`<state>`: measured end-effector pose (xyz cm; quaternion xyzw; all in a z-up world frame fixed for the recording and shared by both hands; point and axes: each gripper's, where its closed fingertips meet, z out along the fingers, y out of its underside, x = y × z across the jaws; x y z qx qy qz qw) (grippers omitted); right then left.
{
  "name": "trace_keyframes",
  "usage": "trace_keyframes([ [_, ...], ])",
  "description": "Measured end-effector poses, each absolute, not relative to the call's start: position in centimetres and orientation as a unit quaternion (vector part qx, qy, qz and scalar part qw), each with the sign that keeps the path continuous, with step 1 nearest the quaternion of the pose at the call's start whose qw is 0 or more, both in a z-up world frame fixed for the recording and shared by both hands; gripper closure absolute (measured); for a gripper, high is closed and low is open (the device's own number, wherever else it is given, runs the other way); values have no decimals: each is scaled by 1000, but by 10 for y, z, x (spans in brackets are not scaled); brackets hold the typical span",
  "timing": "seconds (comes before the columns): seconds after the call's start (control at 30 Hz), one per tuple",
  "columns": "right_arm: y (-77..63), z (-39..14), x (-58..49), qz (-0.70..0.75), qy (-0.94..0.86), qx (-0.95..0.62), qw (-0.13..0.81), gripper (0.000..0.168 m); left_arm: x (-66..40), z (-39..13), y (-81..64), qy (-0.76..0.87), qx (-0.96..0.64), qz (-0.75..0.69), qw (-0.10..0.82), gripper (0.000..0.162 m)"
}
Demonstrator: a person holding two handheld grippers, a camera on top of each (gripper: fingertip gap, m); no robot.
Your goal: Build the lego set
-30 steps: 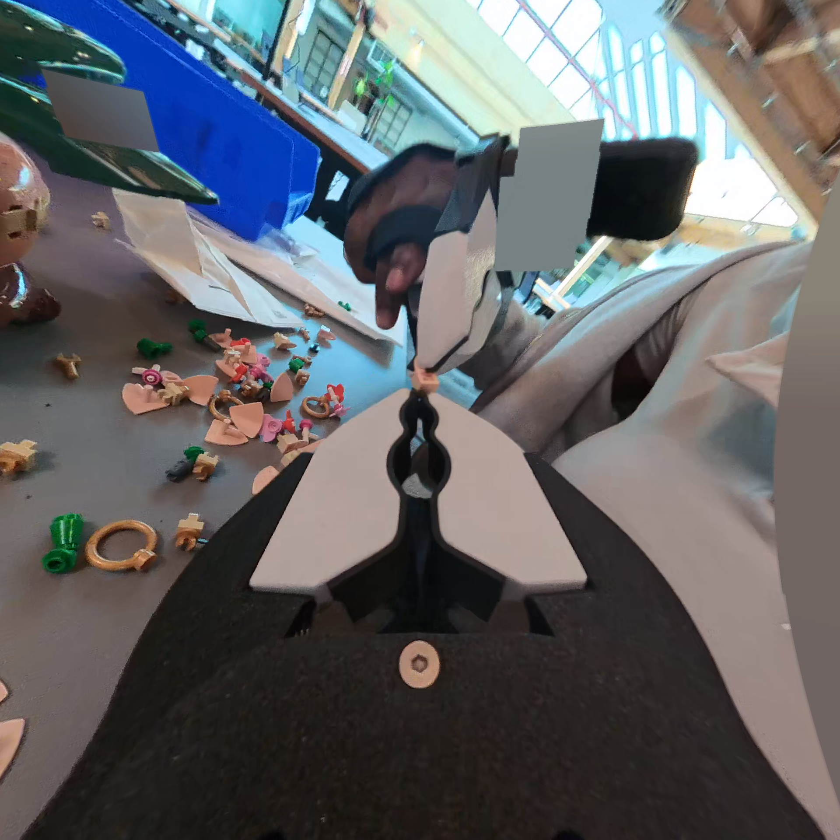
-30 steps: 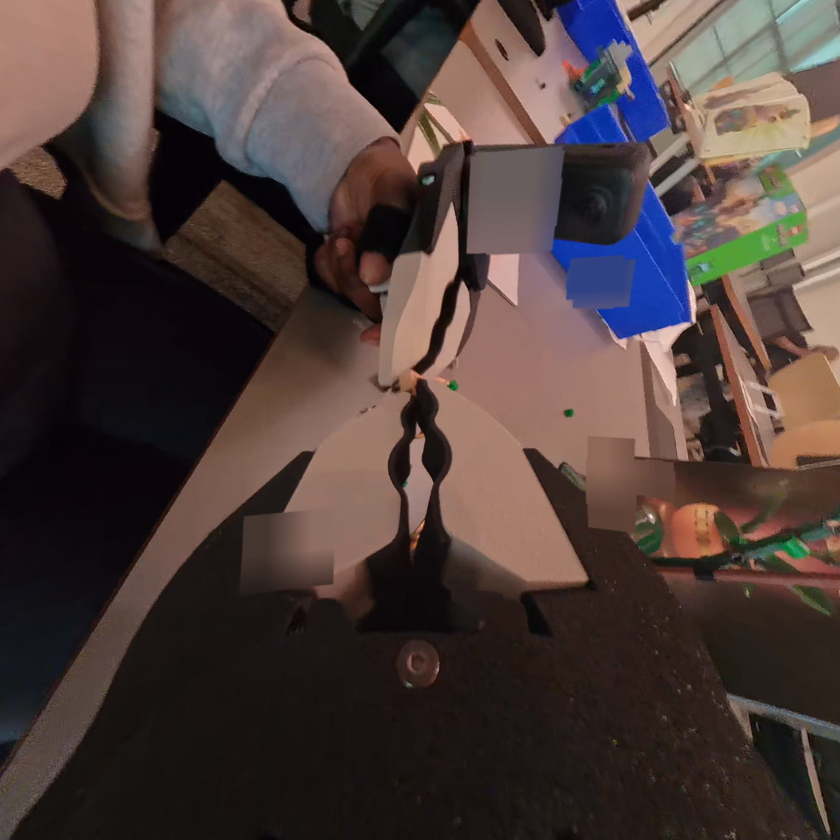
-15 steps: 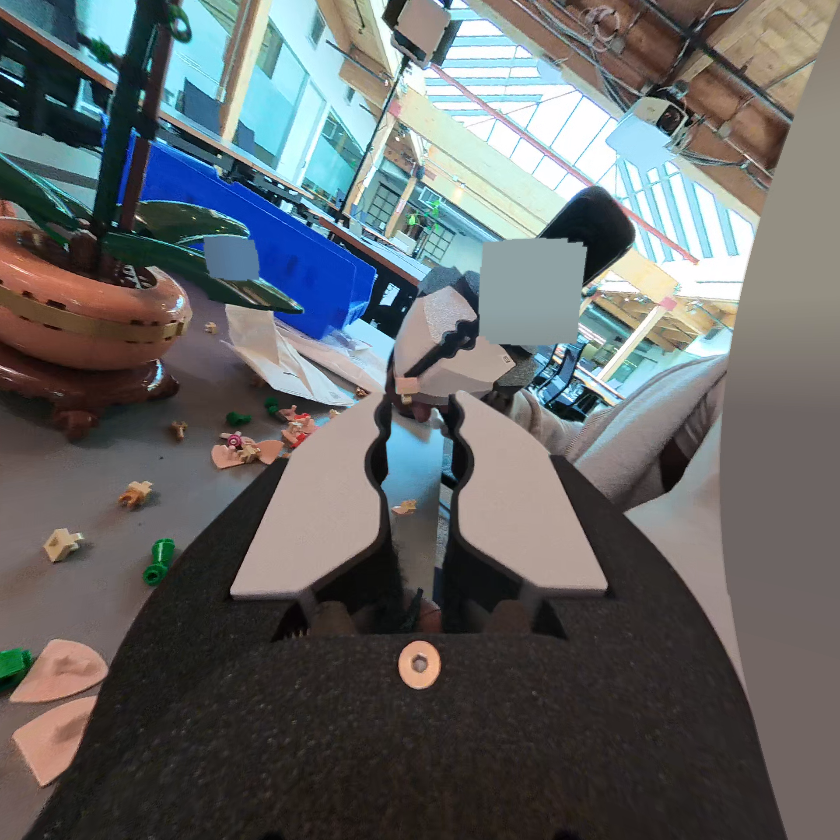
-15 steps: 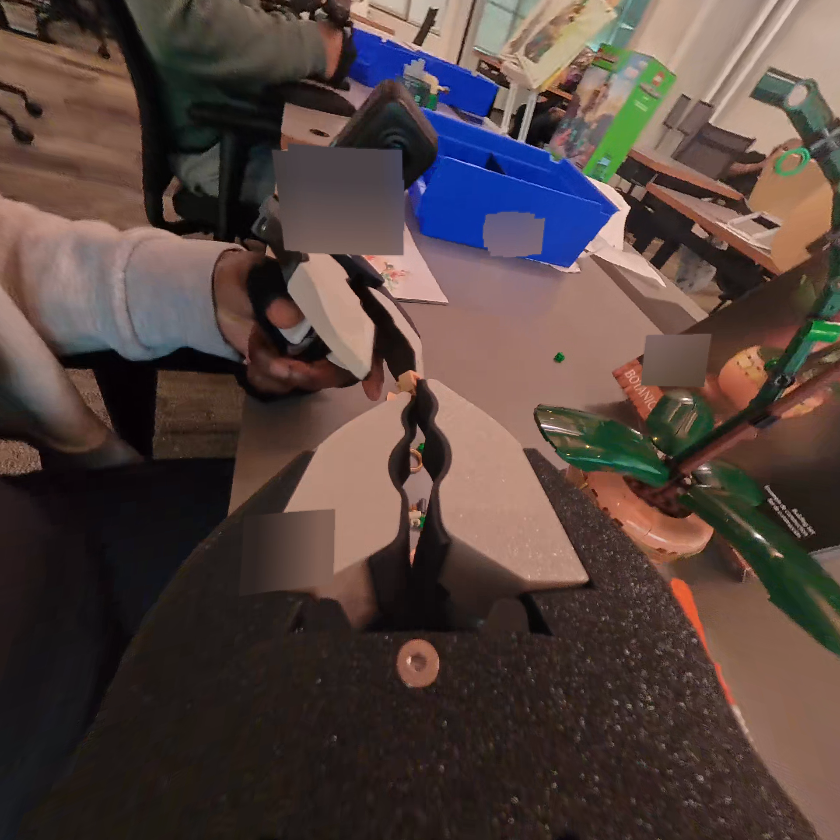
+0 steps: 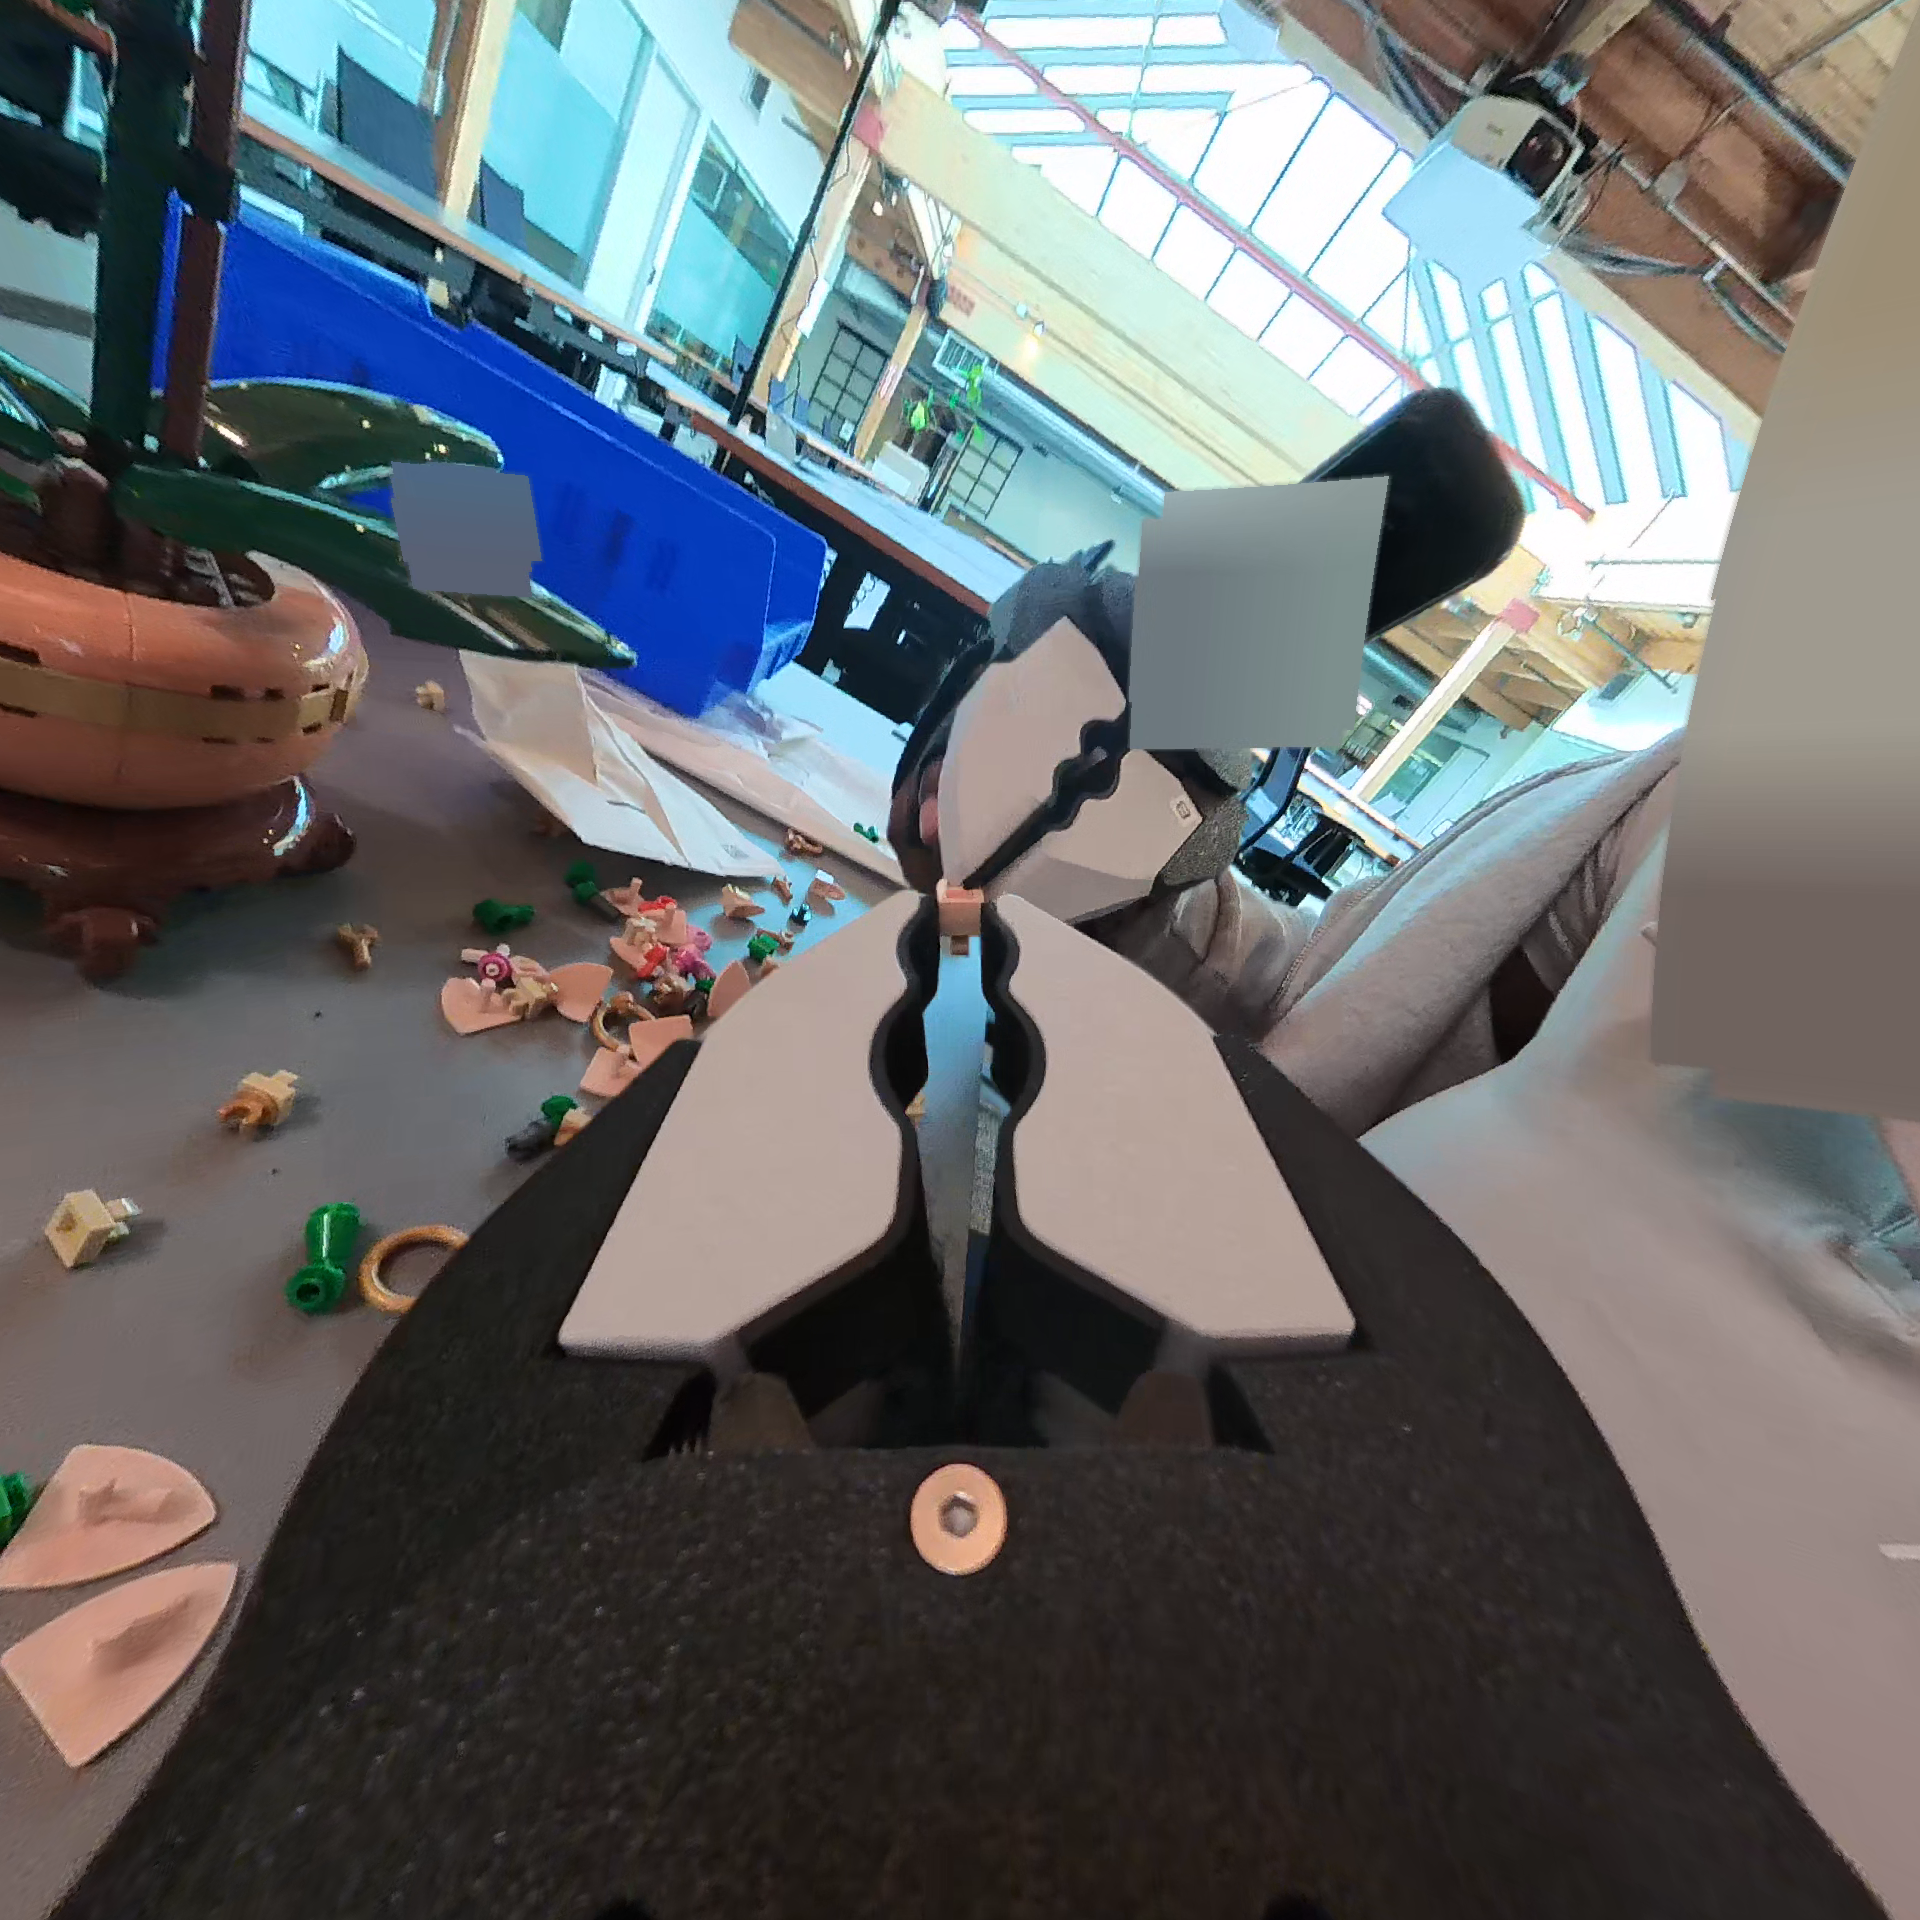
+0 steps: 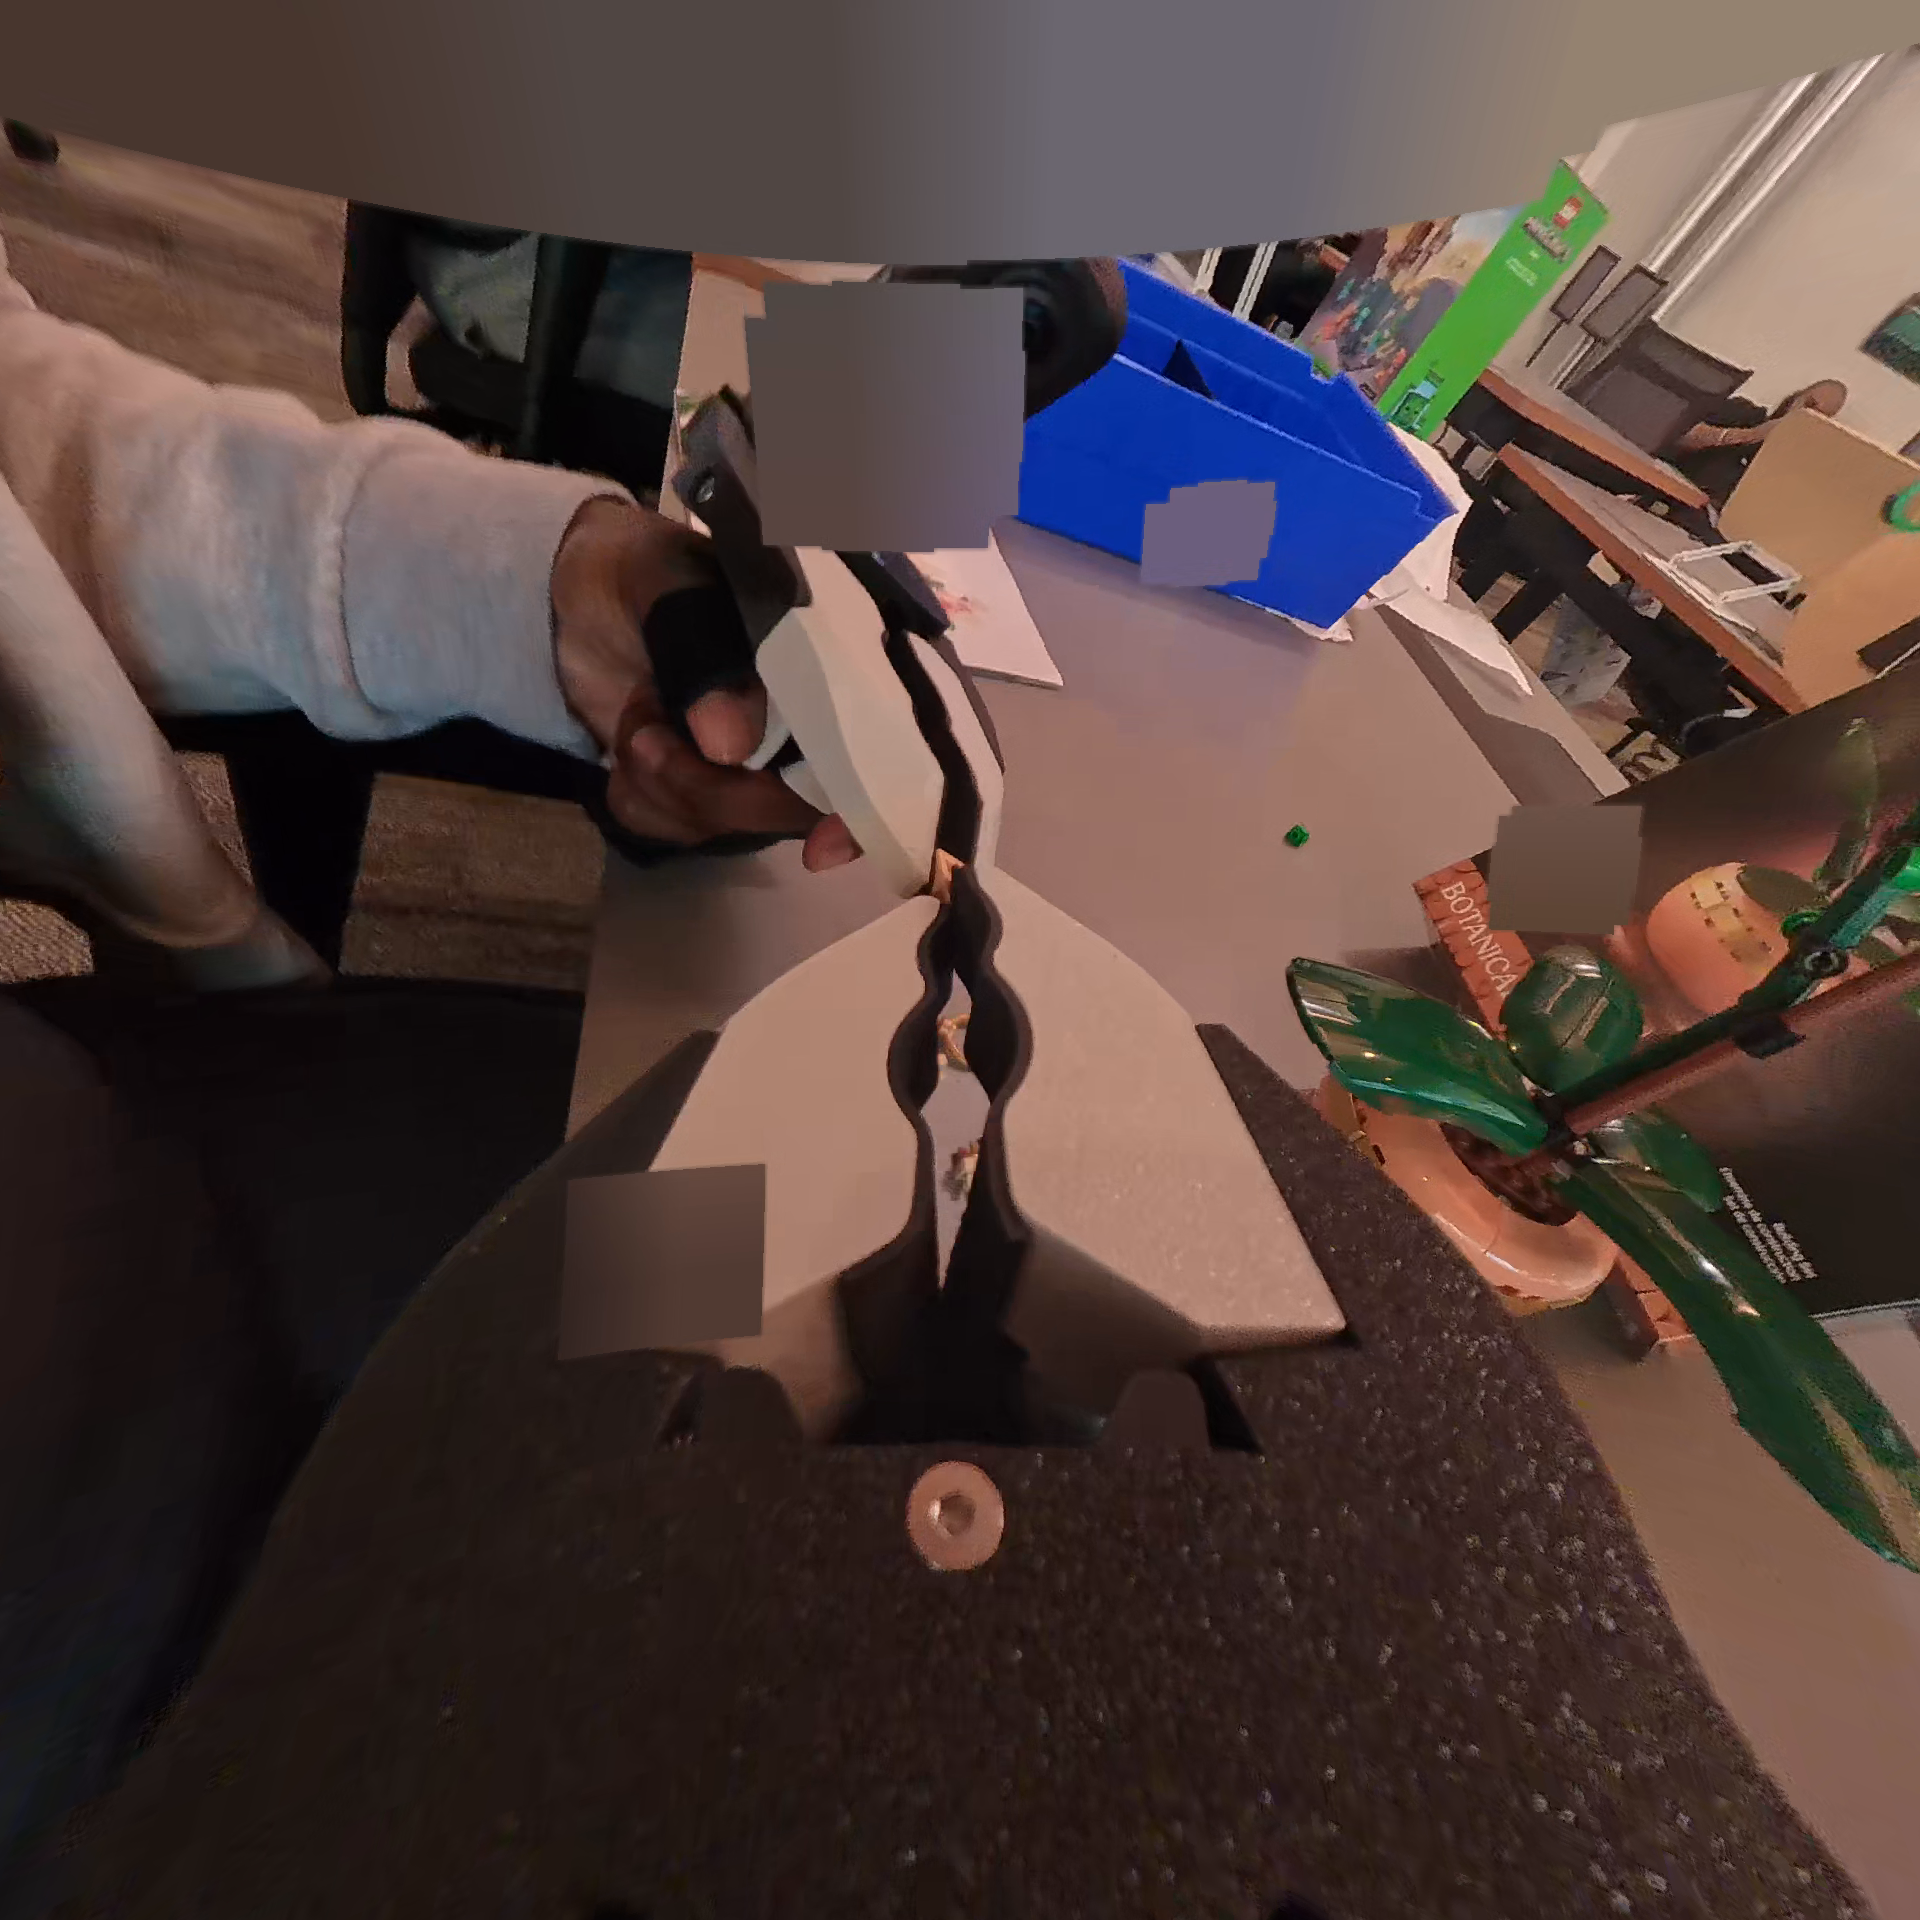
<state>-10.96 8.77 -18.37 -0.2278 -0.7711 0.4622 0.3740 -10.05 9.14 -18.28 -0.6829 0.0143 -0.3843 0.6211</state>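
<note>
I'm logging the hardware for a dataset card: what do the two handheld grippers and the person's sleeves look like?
Both the left gripper and the right gripper have a black, grainy-textured body, a silver screw at its centre and two flat pale-grey fingers with wavy black inner edges. Each carries a rounded black camera housing. The sleeves are light grey knit.

Grey table (image 5: 187,1060) holds scattered lego pieces (image 5: 582,977), papers (image 5: 623,769), potted model (image 5: 156,675).
</note>
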Motion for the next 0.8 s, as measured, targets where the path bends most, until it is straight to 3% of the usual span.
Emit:
trace_keyframes([
  [0.5, 78, -212, -111, 237, -881, 12, 408, 168, -103, -221, 81, 97, -830, -198, 512, 155],
  [0.6, 59, -179, -116, 268, -846, 61, 458, 168, -102, -255, 80, 121, -875, -149, 444, 155],
  [0.7, 72, -190, -130, 231, -867, 9, 442, 168, -96, -221, 88, 110, -826, -172, 526, 155],
  [0.8, 81, -184, -137, 400, -805, -181, 399, 168, -123, -207, 83, 46, -794, -207, 571, 155],
])
